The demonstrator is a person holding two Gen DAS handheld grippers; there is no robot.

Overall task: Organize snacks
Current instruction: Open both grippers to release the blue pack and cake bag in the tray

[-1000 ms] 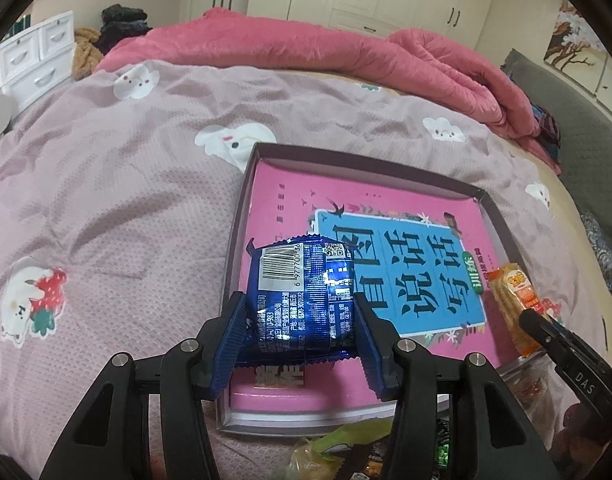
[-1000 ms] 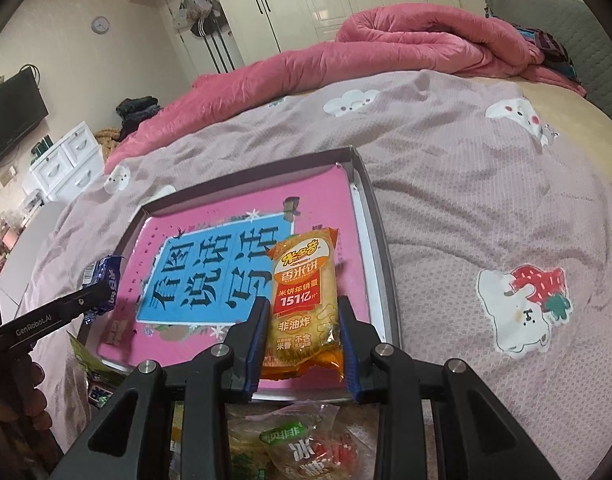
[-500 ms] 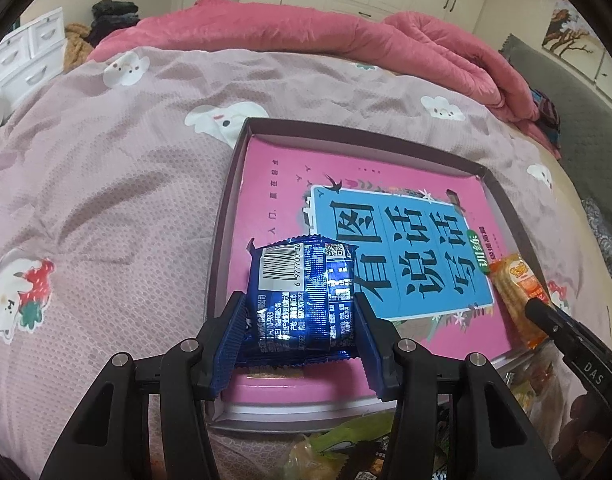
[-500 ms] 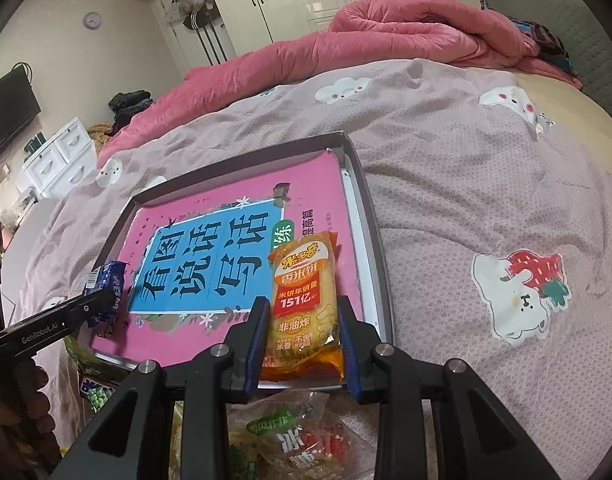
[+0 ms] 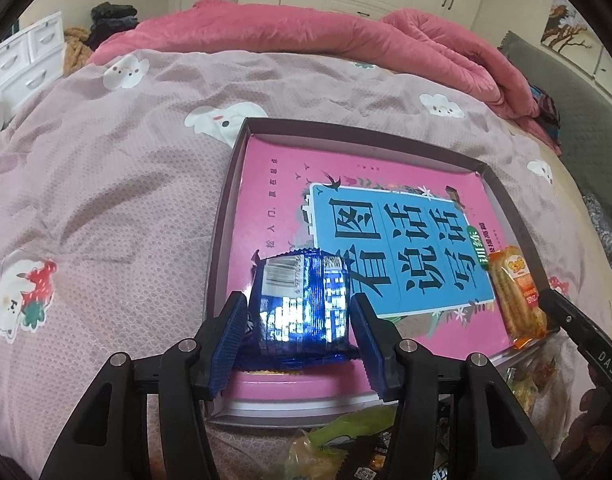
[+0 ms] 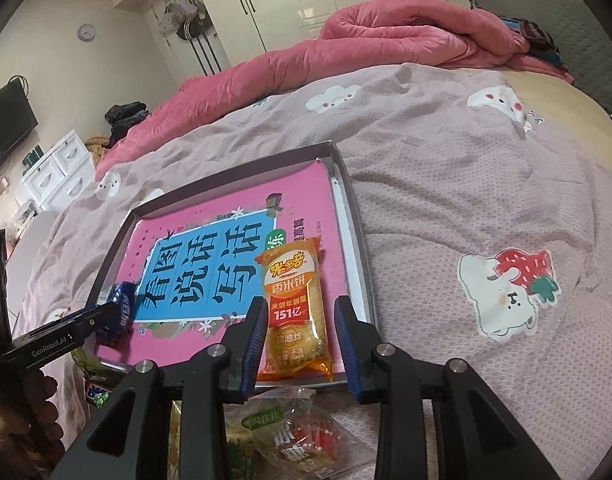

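Nearest me lay a loose heap of mixed snack bags (image 6: 290, 436) on the bed. My left gripper (image 5: 298, 330) had spread its jaws; the crinkled blue foil snack packet (image 5: 302, 300) sat between them on the near left of the shallow grey tray (image 5: 357, 136). My right gripper (image 6: 300, 340) likewise stood parted around the orange rice-cracker packet (image 6: 296, 304), laid near the tray's right edge, I'd judge to keep the kinds separate. Beyond stretched the pink printed tray liner (image 6: 226, 208) and lilac bedspread (image 6: 465, 160).
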